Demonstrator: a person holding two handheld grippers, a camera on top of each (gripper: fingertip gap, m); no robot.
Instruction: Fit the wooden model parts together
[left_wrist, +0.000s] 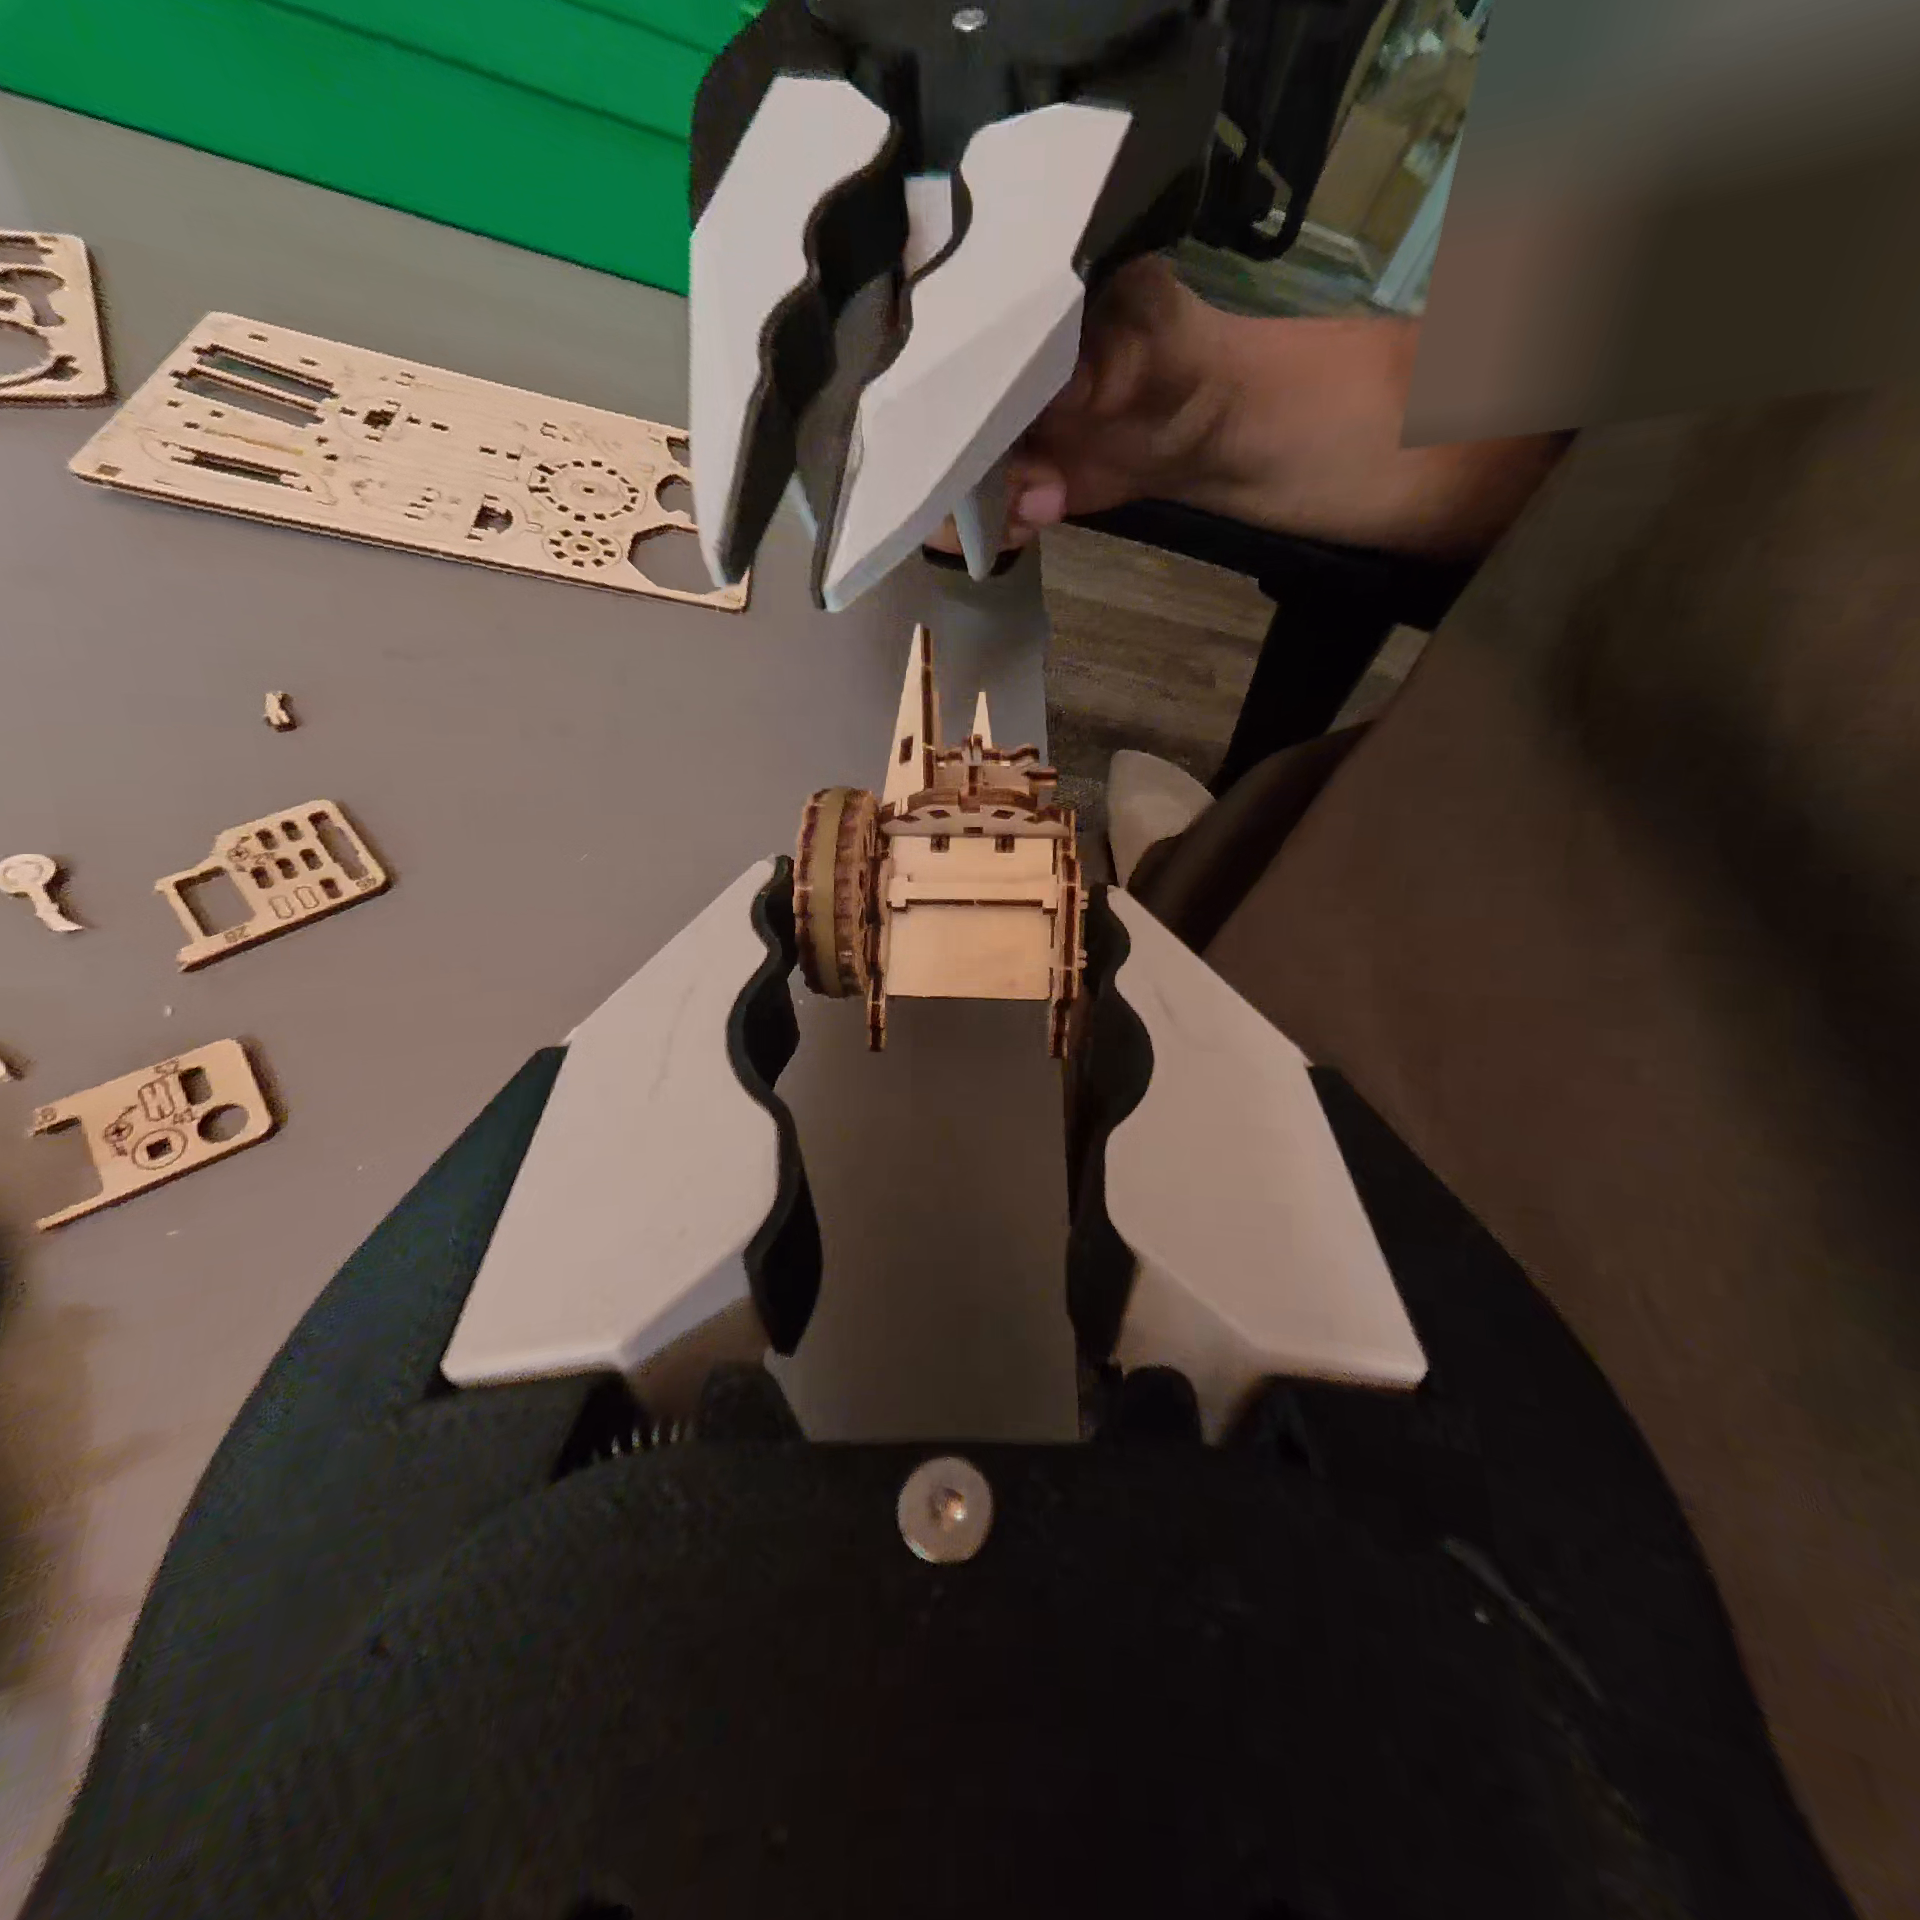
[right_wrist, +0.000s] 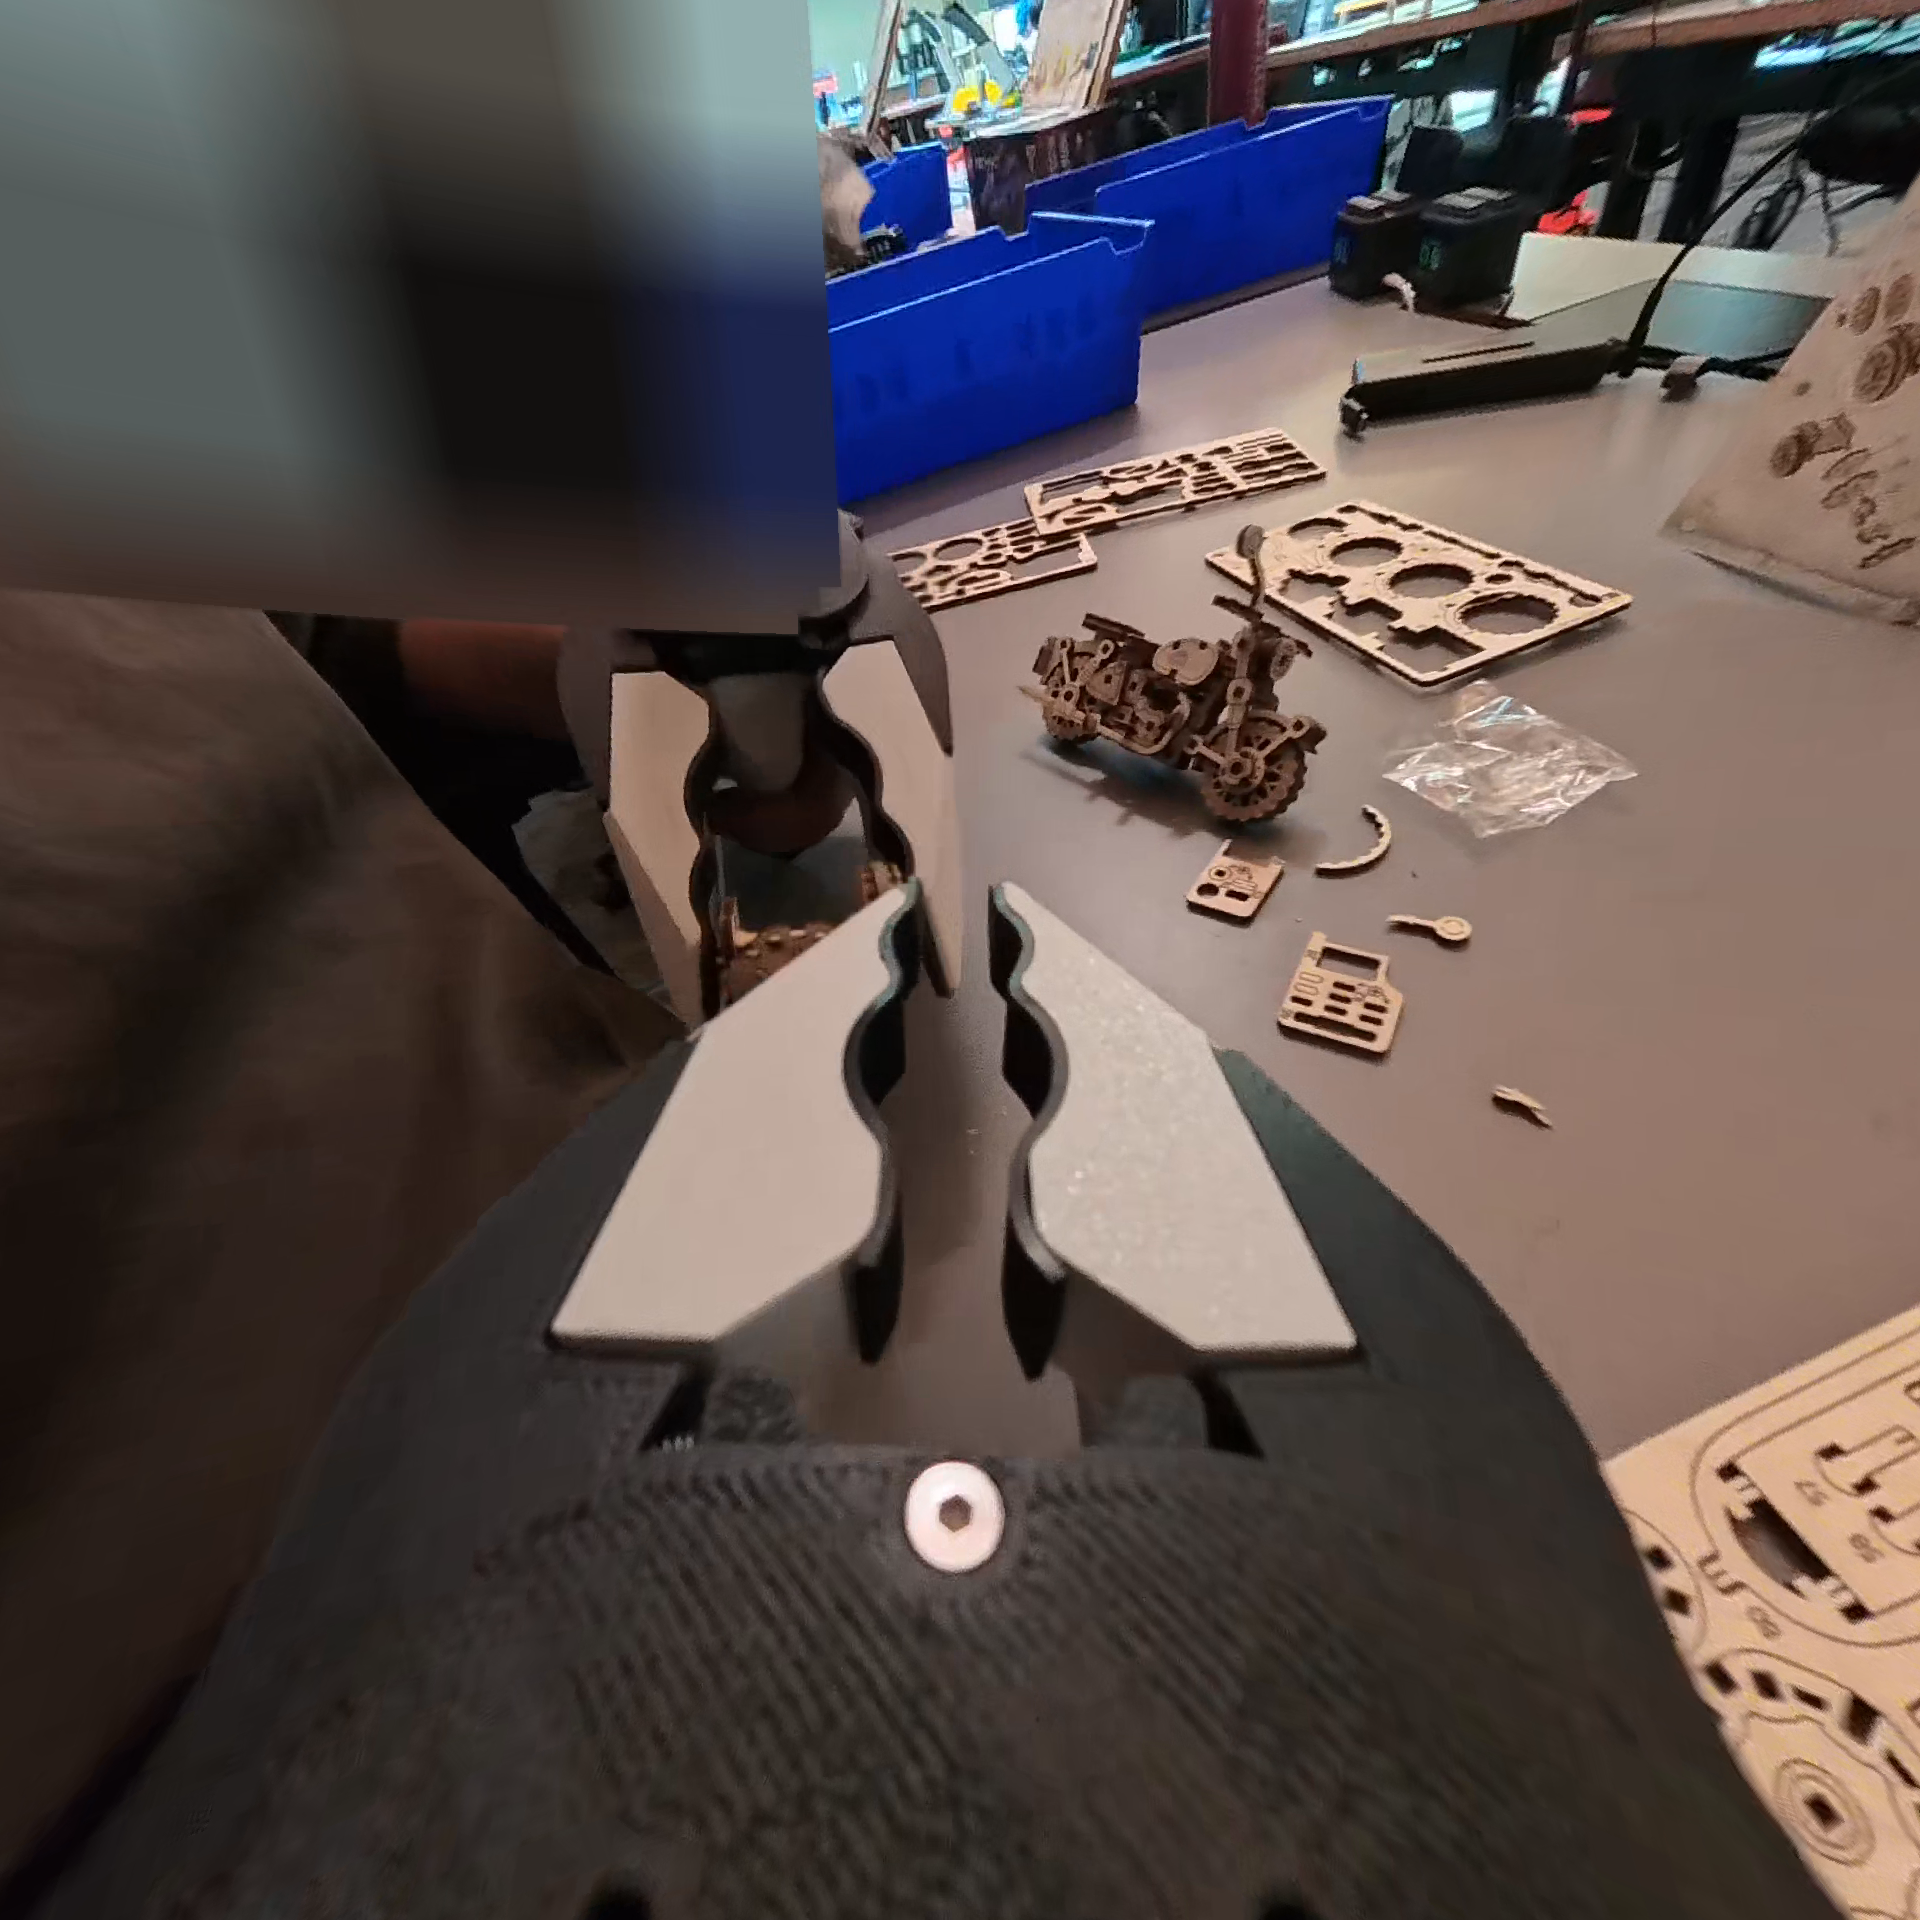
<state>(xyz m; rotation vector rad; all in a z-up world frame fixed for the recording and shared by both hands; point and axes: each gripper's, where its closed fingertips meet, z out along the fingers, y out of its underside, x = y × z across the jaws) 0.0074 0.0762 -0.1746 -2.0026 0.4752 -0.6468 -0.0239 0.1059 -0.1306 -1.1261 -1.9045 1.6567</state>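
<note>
My left gripper is shut on a small wooden sub-assembly, a box-shaped body with a wheel on its left side and pointed parts standing up behind. It holds it above the grey table's edge. My right gripper hangs just beyond and above it, tips pointing down, jaws a narrow gap apart, with nothing visible between them. In the right wrist view the right gripper is narrowly open and the left gripper with the sub-assembly sits just behind its left finger.
A finished wooden motorcycle model stands on the table. Punched wooden sheets and loose small pieces lie around. A green box, blue bins and a clear plastic bag are farther off. Left tips to right tips: about 6 centimeters.
</note>
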